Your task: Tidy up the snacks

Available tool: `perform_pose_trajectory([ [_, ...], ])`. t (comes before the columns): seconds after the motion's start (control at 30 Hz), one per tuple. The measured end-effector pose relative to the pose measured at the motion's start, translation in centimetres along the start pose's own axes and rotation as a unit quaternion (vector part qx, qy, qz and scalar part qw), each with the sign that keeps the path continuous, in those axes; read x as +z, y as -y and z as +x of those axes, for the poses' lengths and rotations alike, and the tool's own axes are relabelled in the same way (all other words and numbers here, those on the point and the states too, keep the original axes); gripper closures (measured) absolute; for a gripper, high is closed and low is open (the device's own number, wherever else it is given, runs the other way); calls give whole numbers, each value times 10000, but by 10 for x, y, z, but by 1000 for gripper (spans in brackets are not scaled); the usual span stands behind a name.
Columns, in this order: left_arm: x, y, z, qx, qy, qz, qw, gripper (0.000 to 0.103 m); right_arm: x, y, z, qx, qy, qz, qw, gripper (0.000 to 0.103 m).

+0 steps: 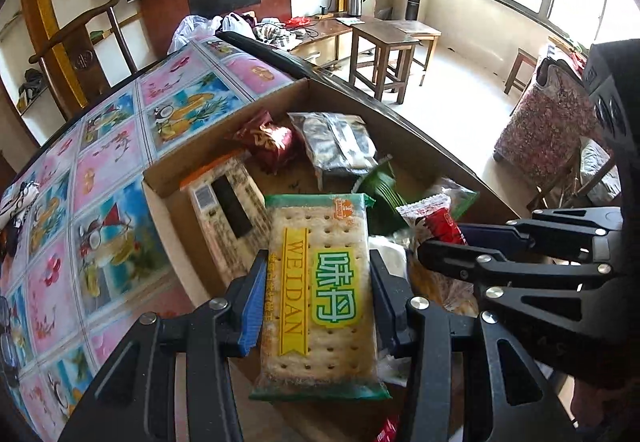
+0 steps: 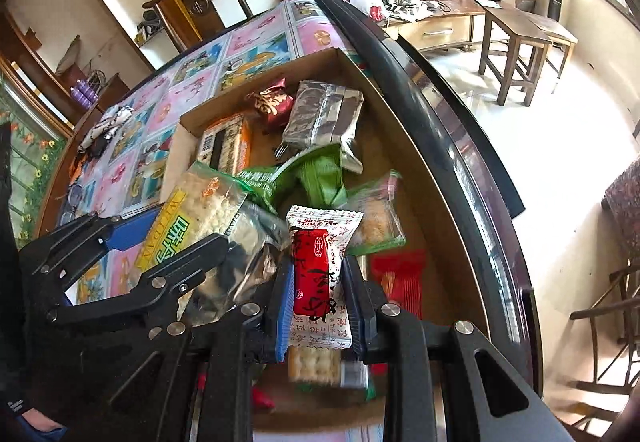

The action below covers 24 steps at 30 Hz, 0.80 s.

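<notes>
My left gripper [image 1: 318, 298] is shut on a green-edged WEIDAN cracker pack [image 1: 320, 290], held over the near end of a shallow cardboard box [image 1: 160, 198]; the pack also shows in the right wrist view [image 2: 188, 222]. My right gripper [image 2: 316, 294] is shut on a red-and-white snack packet [image 2: 318, 270], held above the box beside the left gripper [image 2: 120, 254]. In the left wrist view the right gripper [image 1: 448, 246] is at the right with the packet [image 1: 436, 218]. The box holds a dark red pouch [image 1: 268, 142], a silver pack [image 1: 340, 142], an orange box [image 2: 228, 142] and green packs [image 2: 320, 174].
The box sits on a table with a floral tile-pattern cloth [image 1: 100, 178] near the dark table rim [image 2: 400, 74]. More snacks lie under the grippers: a red pack [image 2: 400, 274] and a cracker pack [image 2: 316, 362]. Wooden stools [image 1: 384, 42] and a chair [image 1: 80, 42] stand beyond.
</notes>
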<state>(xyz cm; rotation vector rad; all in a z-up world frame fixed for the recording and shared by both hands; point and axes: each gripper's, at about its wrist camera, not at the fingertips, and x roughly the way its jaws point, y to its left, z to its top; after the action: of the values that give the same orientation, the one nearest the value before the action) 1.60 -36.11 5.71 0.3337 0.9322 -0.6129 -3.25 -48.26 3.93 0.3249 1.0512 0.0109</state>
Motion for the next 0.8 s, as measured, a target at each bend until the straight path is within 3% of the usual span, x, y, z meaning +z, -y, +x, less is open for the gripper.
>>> perform_pose_trajectory([
  [0.23,13,-12,4,-153,20,-180,9997,55,21,4,13,-88,20,-65,9999,76],
  [0.4,10,-19,-14,-209,232,-282,9991,30,20,2,-4,-40,152,-114,9998,71],
  [0.53,8,-24,-35,-285,401,-389,9980,20,15,-1,-25,-45,341,-37,9994,64],
  [0.63,-2,-24,-66,-142,755,-310,9966,12,3,-8,-48,-61,578,63,9983,52],
  [0.7,-11,-26,-85,-150,950,-311,9949,4,-10,-17,-61,-179,720,21,9972,38],
  [0.8,-27,-30,-107,-293,883,-238,9954,3,-33,-30,-75,-309,853,-27,9959,20],
])
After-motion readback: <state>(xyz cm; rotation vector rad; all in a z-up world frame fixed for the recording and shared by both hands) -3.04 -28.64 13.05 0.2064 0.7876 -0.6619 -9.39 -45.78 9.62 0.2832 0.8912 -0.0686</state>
